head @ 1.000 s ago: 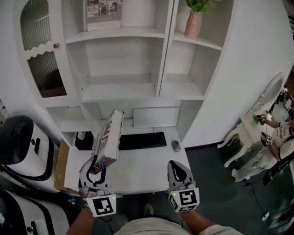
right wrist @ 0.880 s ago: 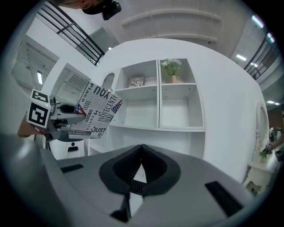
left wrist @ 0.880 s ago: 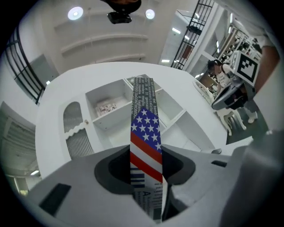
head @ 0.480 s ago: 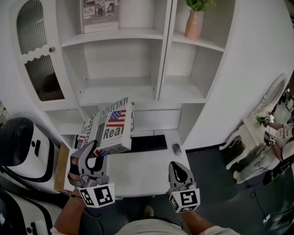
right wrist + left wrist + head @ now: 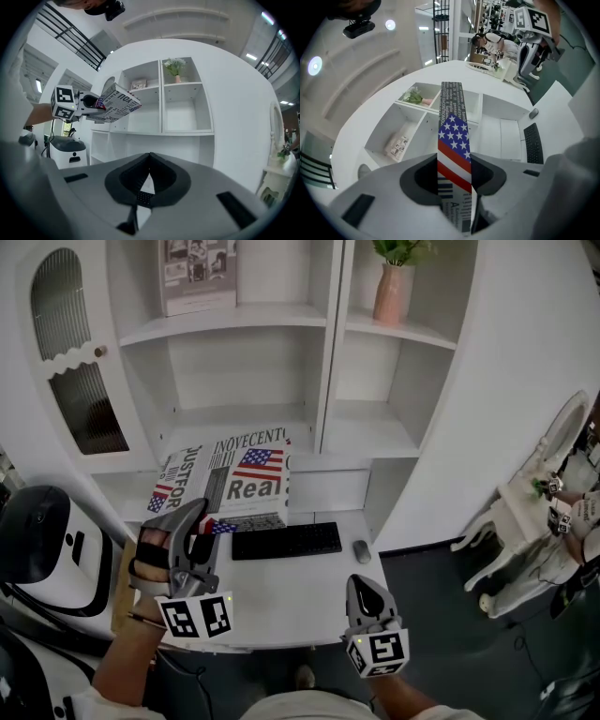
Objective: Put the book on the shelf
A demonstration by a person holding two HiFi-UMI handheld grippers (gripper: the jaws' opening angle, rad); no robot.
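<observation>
A book with a flag and bold lettering on its cover lies flat in the air, in front of the white shelf unit and above the desk's back edge. My left gripper is shut on its near end. The left gripper view has the book's striped edge clamped between the jaws, pointing at the shelf compartments. My right gripper hangs over the desk's front edge, shut with nothing in it. From the right gripper view the book sits high at the left, before the shelf.
A black keyboard and a mouse lie on the white desk. A framed print and a pink vase with a plant stand on the top shelves. A glass cabinet door is at the left, a white machine beside the desk.
My left gripper has risen and rolled, turning the book from edge-up to cover-up and carrying it closer to the shelf. The right gripper has drifted slightly.
</observation>
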